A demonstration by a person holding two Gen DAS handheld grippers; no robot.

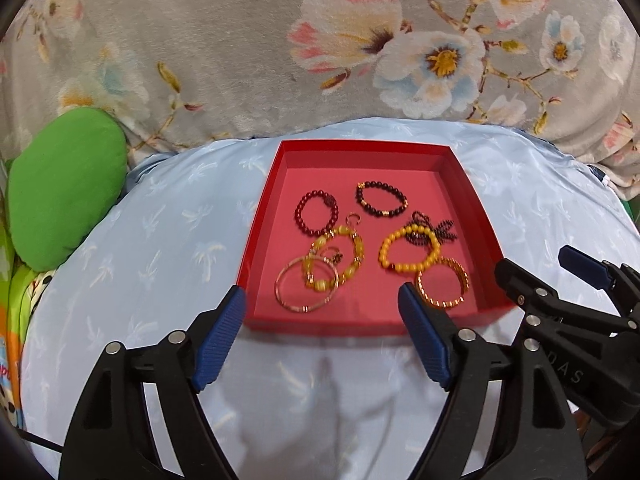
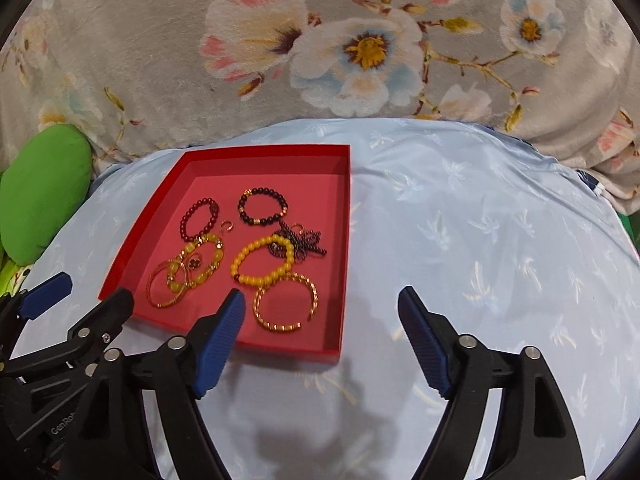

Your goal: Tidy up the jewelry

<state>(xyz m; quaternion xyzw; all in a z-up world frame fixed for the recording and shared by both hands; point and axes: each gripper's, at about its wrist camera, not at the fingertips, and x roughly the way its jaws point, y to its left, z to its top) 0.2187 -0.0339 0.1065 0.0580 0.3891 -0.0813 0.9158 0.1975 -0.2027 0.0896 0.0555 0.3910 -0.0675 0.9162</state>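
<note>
Fingers of both tools are standing spread wide at the bottom of each frame, grasping nothing: the left gripper point(image 1: 322, 334) is hovering over the near rim of the red tray point(image 1: 320, 326), and the right gripper point(image 2: 322, 334) is hanging beside it, over the pale blue cloth point(image 2: 480, 220) just right of the tray's near corner.

Nearest in the tray, low in the left view, a gold ribbed bangle point(image 1: 443, 283) is lying at centre-right and a thin gold hoop point(image 1: 306, 288) at centre-left; both are probably stiff and light, best pinched across the wire. The hoop is overlapping a yellow stone bracelet point(image 1: 336, 256), so lifting either is likely to drag the other. Toward the middle, a yellow bead bracelet point(image 1: 410, 250) is resting on a dark chain point(image 1: 434, 232) that looks limp and prone to snagging. Farther up are a dark red bead bracelet point(image 1: 316, 213), a small gold ring point(image 1: 354, 220) and a black bead bracelet point(image 1: 382, 199); round beads may roll between the pads, so gripping across the strand seems safest.

Beyond, a green cushion point(image 1: 64, 192) is sitting at the left edge and a floral blanket point(image 1: 240, 40) is filling the top.
</note>
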